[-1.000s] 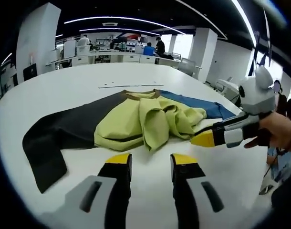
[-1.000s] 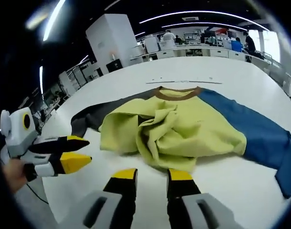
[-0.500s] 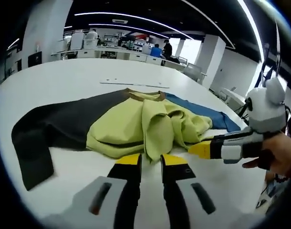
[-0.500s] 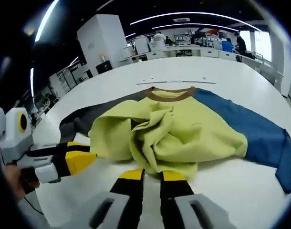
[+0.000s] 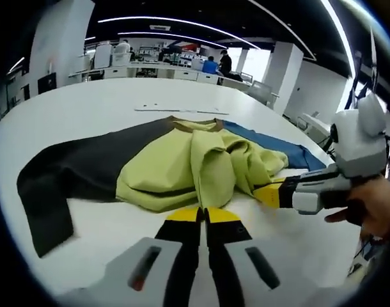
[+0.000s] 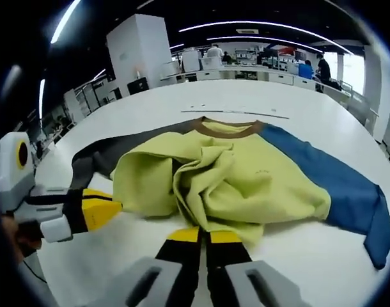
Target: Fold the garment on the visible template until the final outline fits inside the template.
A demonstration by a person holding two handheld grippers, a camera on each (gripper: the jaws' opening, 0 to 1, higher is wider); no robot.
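Observation:
A long-sleeved garment [image 5: 176,166] [image 6: 246,179] lies bunched on the white table [image 5: 86,109], with a yellow-green body, a brown collar, a black sleeve [image 5: 67,173] and a blue sleeve [image 5: 278,147]. In the left gripper view my left gripper [image 5: 202,212] is shut, its tips meeting the near hem of a hanging fold. My right gripper [image 6: 203,233] is shut at the near hem too. The right gripper [image 5: 257,192] comes in from the right with its yellow tip against the cloth edge. The left gripper [image 6: 117,206] sits by the garment's left corner. A thin template strip [image 5: 182,110] lies beyond the collar.
A person's hand [image 5: 367,204] holds the right gripper at the table's right edge. Bare table surrounds the garment on all sides. Far behind stand desks, white pillars [image 6: 140,48] and people in an open office.
Both grippers' jaws went from open to shut while moving forward to the garment's near hem. The garment has hardly shifted.

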